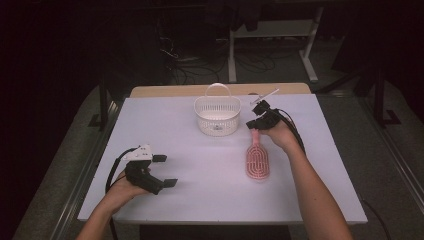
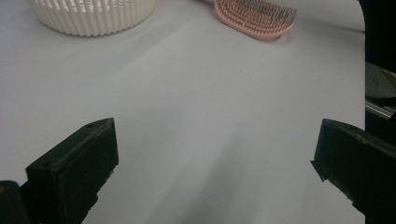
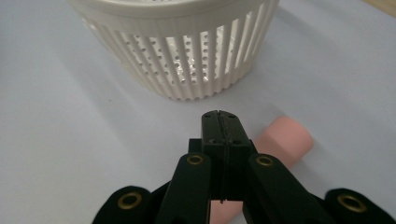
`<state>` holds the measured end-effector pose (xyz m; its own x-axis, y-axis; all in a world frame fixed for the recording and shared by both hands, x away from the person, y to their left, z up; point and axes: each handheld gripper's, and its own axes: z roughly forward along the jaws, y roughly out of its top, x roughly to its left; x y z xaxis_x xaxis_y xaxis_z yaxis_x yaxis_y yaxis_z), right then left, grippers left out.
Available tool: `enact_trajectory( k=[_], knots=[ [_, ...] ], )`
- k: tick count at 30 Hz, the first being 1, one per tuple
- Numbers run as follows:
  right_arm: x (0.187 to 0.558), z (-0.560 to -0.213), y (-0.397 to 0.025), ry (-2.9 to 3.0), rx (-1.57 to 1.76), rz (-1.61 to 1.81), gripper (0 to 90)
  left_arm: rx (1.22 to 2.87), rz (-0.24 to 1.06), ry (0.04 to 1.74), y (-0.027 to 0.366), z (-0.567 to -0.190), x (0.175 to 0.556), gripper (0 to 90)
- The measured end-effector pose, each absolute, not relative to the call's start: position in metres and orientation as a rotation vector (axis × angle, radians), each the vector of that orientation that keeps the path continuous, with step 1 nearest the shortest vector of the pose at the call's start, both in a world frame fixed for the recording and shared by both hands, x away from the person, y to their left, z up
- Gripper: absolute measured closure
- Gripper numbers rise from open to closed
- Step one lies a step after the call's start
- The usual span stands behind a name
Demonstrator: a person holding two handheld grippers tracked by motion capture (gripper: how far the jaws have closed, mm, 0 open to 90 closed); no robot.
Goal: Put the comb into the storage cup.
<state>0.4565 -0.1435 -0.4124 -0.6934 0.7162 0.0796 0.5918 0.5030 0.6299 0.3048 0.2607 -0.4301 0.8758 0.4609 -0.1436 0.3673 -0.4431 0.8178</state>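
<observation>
brush: pink brush (image 1: 258,161) is flat on the table (image 1: 200,175), bristles up, handle aimed at the basket. Its handle end pokes out just past the right jaws in the right gripper view (image 3: 285,140).

basket: white slotted basket (image 1: 217,116) sits at the back middle, handle up, looks like nothing's in it. It's near the brush handle but not touching.

right gripper: right gripper (image 1: 259,120) is over the handle end of the brush. Jaws are pressed together, tips meeting, and as far as I can see there's nothing between them; the handle runs under and beside them, so no grip on it.

left gripper: left gripper (image 1: 165,171) is parked at the front left, well away from everything. Jaws spread wide, holding nothing, just bare table between them.

done so far: honestly not much, my guess is the job is brush into basket and the brush hasn't left the table.

left to do: pretty much all of it imo. Open the right jaws, get them around the handle, lift, drop it in the basket.
</observation>
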Motion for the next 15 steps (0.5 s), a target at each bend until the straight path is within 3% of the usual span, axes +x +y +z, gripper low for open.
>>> enact_trajectory(
  k=[15],
  knots=[
    [0.477,-0.433,-0.138,2.552,1.157,0.879,88.9,2.080,0.120,0.596,0.260,-0.430,0.305,0.0]
  ],
)
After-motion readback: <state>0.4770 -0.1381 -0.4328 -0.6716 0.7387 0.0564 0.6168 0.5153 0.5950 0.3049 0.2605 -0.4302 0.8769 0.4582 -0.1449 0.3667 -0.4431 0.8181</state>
